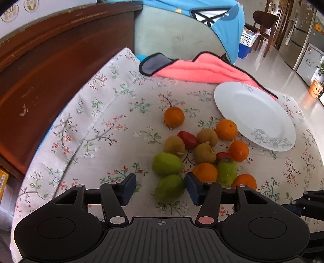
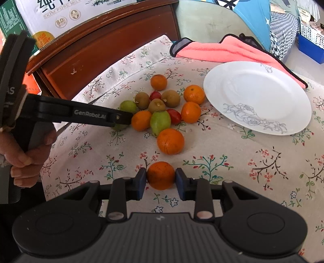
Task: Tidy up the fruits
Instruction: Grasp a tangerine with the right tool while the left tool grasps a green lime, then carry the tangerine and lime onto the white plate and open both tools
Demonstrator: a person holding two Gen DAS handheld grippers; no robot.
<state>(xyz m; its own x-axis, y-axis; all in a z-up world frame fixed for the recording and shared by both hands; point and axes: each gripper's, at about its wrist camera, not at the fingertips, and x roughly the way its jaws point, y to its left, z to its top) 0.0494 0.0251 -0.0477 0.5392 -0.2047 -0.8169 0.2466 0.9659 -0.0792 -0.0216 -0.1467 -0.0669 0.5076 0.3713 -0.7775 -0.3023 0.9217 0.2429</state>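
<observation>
A pile of fruit lies on the floral tablecloth: oranges, brown kiwis, green fruits and small red tomatoes. My left gripper is open, its pads on either side of a green fruit at the pile's near edge. It also shows in the right wrist view from the side. My right gripper is shut on an orange, apart from the pile. A white plate lies bare to the right of the pile; it also shows in the left wrist view.
A pink cloth lies behind the plate. A dark wooden cabinet stands along the table's left side, with a milk carton box on top. An orange sits just ahead of my right gripper.
</observation>
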